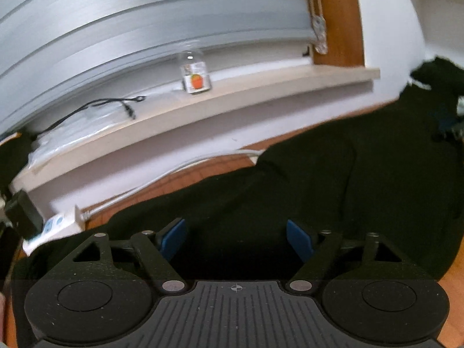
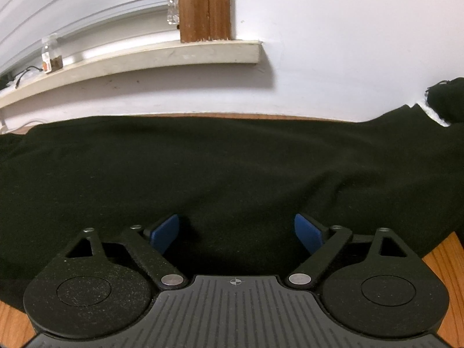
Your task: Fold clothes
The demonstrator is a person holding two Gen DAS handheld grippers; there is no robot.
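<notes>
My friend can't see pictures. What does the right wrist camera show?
A black garment lies spread over a wooden table, with the right claw open above it, blue pads apart and holding nothing. Behind, a white wall has a windowsill with a small bottle.

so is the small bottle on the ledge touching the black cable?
Apart. Left wrist view: bottle stands on the ledge, with bare ledge between it and the cable.

Matt black cloth garment, smooth wood table
</notes>
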